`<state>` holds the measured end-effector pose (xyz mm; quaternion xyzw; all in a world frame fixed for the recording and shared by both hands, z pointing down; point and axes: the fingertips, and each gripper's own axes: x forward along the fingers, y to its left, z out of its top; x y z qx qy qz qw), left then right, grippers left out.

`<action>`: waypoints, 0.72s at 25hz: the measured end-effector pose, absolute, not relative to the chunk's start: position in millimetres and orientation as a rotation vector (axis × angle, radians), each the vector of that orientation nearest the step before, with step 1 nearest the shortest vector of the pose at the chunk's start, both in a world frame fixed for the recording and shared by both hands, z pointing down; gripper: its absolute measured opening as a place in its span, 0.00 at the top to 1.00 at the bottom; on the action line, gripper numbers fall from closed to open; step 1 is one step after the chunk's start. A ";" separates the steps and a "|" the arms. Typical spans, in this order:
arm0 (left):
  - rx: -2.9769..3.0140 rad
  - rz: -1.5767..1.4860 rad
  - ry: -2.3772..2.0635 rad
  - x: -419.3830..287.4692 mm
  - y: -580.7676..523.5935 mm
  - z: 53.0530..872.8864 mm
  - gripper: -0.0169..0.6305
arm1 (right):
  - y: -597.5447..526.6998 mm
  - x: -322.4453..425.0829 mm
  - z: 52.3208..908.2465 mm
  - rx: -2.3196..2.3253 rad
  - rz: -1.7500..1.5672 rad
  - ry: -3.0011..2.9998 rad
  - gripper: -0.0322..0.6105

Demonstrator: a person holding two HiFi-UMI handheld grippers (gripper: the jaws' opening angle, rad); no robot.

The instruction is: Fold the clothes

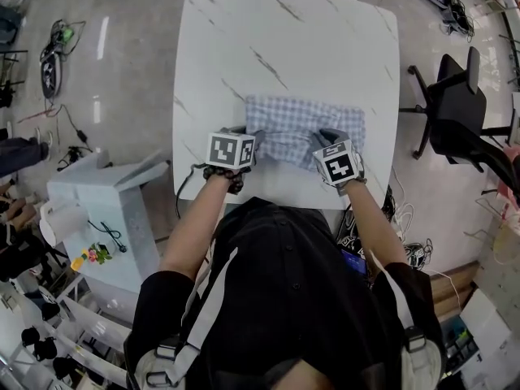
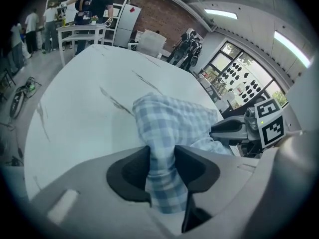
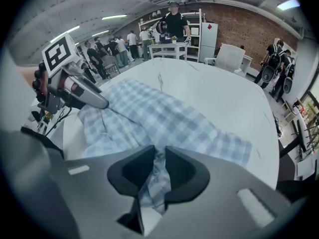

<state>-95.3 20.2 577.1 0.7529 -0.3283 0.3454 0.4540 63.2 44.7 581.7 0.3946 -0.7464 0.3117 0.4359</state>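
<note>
A blue-and-white checked garment (image 1: pixel 301 124) lies partly folded near the front edge of the white marble-patterned table (image 1: pixel 244 39). My left gripper (image 1: pixel 244 135) sits at the garment's near left corner, my right gripper (image 1: pixel 327 139) at its near right corner. In the left gripper view the jaws (image 2: pixel 160 166) pinch a bunched strip of the checked cloth (image 2: pixel 174 118), and the right gripper (image 2: pixel 234 128) shows beyond it. In the right gripper view the jaws (image 3: pixel 159 166) are shut on a thin fold of the cloth (image 3: pixel 164 113), with the left gripper (image 3: pixel 79 96) at the left.
A black office chair (image 1: pixel 455 108) stands right of the table. A white cabinet (image 1: pixel 106 210) sits at the front left, with cables (image 1: pixel 53 55) on the floor behind it. Several people (image 3: pixel 174 21) stand by shelves far beyond the table.
</note>
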 end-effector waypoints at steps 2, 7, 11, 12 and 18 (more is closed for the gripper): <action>1.851 0.877 -0.848 -114.5 15.7 576.4 0.73 | 42.2 44.6 579.5 0.945 0.779 -1.881 0.83; 1.792 0.882 -0.941 -172.9 9.9 578.6 0.72 | 39.0 -11.5 580.6 0.829 0.737 -1.942 0.83; 1.752 0.848 -0.974 -194.6 13.4 580.8 0.70 | 35.3 -33.0 582.6 0.792 0.690 -1.947 0.83; 1.756 0.848 -0.974 -194.9 13.6 581.7 0.70 | 34.7 -33.2 583.1 0.788 0.686 -1.945 0.83; 1.842 0.936 -0.963 -192.4 11.4 588.9 0.64 | 34.6 -30.6 583.2 0.774 0.672 -1.969 0.83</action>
